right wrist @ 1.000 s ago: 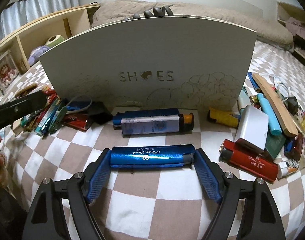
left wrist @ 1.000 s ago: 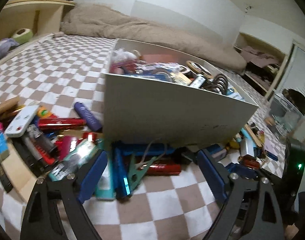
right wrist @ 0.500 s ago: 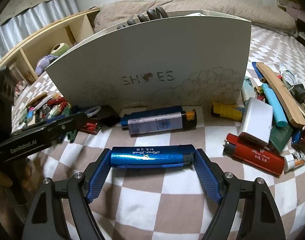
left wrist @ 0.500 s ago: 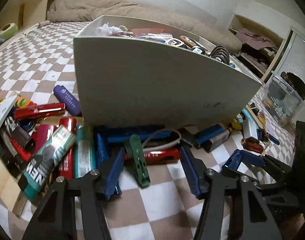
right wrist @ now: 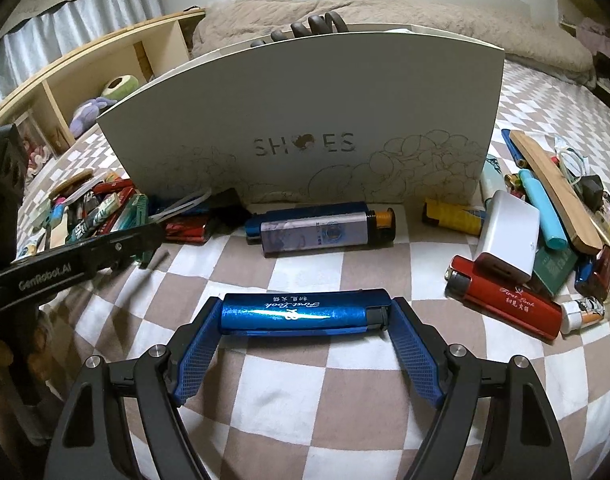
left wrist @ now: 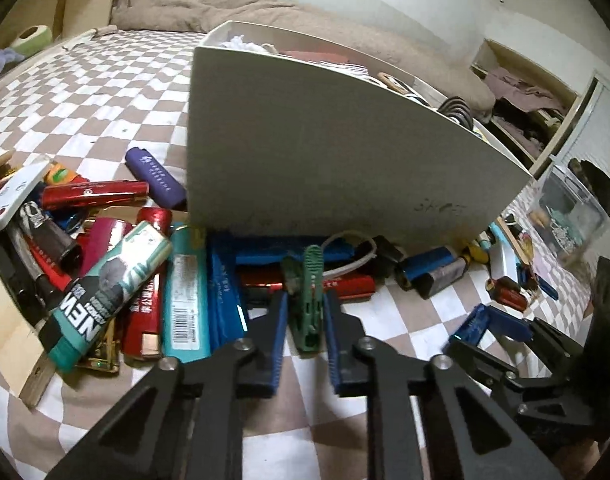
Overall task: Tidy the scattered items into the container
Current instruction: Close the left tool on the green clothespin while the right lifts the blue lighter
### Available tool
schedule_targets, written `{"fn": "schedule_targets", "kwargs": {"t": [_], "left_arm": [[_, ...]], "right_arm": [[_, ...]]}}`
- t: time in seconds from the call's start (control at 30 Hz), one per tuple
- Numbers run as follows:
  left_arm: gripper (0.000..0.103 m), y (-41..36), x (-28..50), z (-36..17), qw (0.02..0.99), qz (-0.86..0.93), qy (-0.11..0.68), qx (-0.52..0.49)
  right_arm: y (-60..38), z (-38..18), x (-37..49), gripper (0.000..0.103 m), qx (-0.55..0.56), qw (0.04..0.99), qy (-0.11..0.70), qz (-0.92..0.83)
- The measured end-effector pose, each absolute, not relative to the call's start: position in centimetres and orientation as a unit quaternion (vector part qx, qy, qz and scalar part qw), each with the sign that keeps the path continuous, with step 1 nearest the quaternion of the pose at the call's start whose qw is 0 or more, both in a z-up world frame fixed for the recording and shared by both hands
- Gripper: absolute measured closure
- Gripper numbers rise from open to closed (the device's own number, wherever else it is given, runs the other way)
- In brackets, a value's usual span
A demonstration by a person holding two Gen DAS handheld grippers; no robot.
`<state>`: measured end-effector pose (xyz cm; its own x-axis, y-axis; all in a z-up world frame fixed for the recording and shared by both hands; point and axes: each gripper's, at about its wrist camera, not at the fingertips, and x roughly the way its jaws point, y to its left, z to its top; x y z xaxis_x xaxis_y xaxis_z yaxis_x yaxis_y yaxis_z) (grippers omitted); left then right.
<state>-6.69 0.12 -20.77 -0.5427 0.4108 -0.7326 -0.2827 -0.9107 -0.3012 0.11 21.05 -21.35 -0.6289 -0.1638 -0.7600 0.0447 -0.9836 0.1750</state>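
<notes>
Left tool (left wrist: pixel 303 322) is pinched on green clothespin (left wrist: pixel 308 304) lying on the bed by the shoe box (left wrist: pixel 329 160); right tool (right wrist: pixel 305 322) clamps blue lighter (right wrist: pixel 303 312) endwise, prob. just off bed. Lift both straight, clear box rim w/o tilting, then release inside.

"SHOES" stands printed on the white box (right wrist: pixel 305 136), "GenRobot.AI" on the left gripper (right wrist: pixel 145 236) arm, "First Look" in script on a red lighter (right wrist: pixel 505 300), and "NEN" upside down on a teal tube (left wrist: pixel 105 292).
</notes>
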Motion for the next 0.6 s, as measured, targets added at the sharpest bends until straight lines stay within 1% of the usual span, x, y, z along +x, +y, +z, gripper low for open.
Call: {"fn": "schedule_targets", "kwargs": {"t": [0.27, 0.6], "left_arm": [[0.093, 0.2, -6.4, -20.7, 0.19, 0.875, -0.075, -0.439], [0.093, 0.2, -5.4, -20.3, 0.181, 0.878, -0.053, -0.44]], "right_arm": [[20.5, -21.3, 0.2, 0.02, 0.427, 0.06, -0.063, -0.9], [19.5, -21.4, 0.9, 0.02, 0.426, 0.054, -0.03, -0.903]]}}
